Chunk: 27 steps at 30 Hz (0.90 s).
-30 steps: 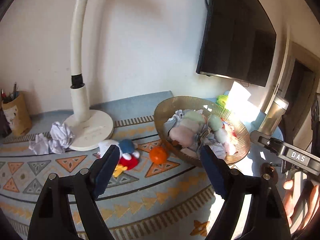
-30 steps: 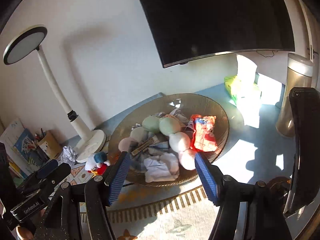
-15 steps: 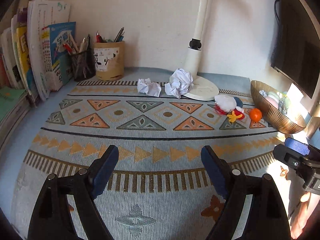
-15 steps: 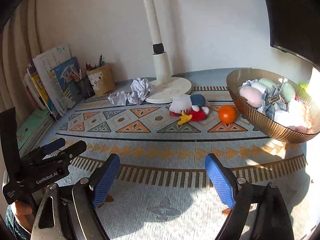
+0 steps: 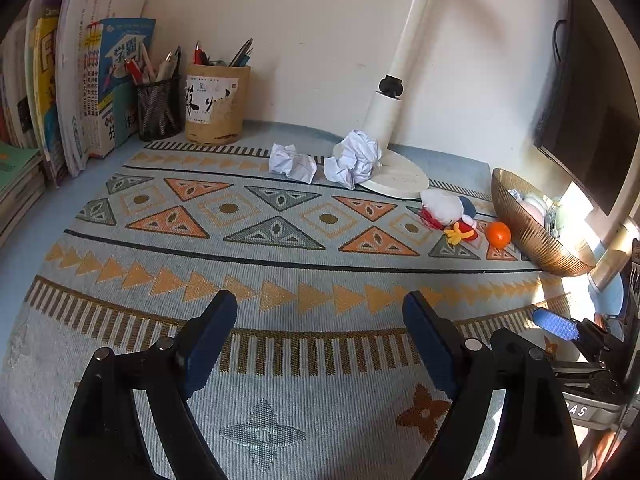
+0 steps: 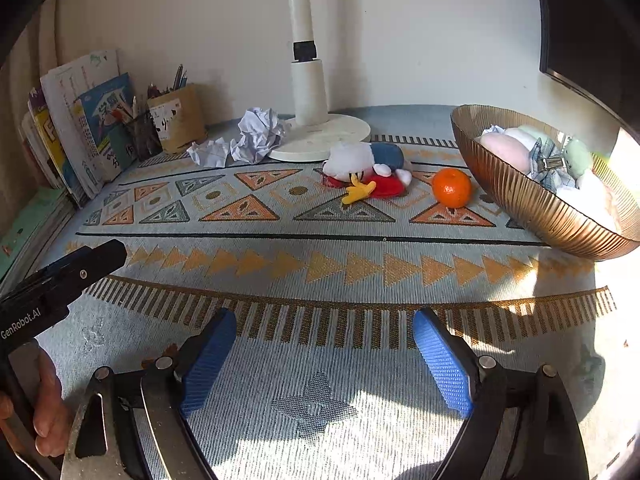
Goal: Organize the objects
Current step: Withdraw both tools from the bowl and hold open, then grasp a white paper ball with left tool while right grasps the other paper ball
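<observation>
A plush toy [image 6: 368, 170] in white, blue, red and yellow lies on the patterned mat [image 6: 320, 272], next to an orange [image 6: 452, 187]. Two crumpled paper balls [image 6: 256, 136] [image 6: 210, 152] lie by the lamp base. A gold ribbed bowl [image 6: 532, 200] at the right holds soft pastel items and cloth. In the left wrist view the plush toy [image 5: 446, 210], the orange [image 5: 498, 235], the paper balls [image 5: 352, 159] and the bowl [image 5: 536, 236] sit far ahead to the right. My left gripper [image 5: 320, 344] is open and empty above the mat's near edge. My right gripper [image 6: 324, 356] is open and empty too.
A white desk lamp [image 6: 316, 136] stands at the back. A brown pen cup [image 5: 216, 104], a mesh pen holder [image 5: 158, 108] and upright books [image 5: 80, 80] line the back left. A dark monitor [image 5: 592, 100] hangs at the right.
Both grippers pulled back from above the bowl and swung left and down; the views now face the mat from its near edge. Both stay open and empty.
</observation>
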Each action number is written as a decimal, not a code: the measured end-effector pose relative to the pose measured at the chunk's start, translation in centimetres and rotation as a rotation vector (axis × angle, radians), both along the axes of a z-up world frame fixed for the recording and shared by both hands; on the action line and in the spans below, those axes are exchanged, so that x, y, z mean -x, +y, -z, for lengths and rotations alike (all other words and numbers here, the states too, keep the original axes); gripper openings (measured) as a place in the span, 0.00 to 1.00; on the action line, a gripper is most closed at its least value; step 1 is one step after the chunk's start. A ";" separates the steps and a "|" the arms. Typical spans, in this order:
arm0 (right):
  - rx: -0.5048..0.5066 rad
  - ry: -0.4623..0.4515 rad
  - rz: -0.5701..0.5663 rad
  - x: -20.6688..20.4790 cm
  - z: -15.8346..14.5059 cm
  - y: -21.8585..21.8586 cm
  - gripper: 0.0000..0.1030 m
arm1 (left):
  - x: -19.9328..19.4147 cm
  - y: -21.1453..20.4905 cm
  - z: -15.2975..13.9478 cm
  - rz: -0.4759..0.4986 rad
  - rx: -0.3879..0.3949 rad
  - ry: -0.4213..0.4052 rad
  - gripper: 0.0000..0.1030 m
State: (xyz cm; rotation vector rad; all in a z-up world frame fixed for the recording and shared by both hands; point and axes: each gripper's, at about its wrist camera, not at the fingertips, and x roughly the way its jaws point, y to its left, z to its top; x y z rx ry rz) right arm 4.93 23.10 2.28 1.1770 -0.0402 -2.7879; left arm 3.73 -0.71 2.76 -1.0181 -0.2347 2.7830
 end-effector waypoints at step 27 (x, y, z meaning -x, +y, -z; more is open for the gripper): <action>0.193 -0.088 -0.113 9.2 -6.5 -1.8 0.87 | 9.8 -2.7 -4.5 0.089 0.113 -0.038 0.82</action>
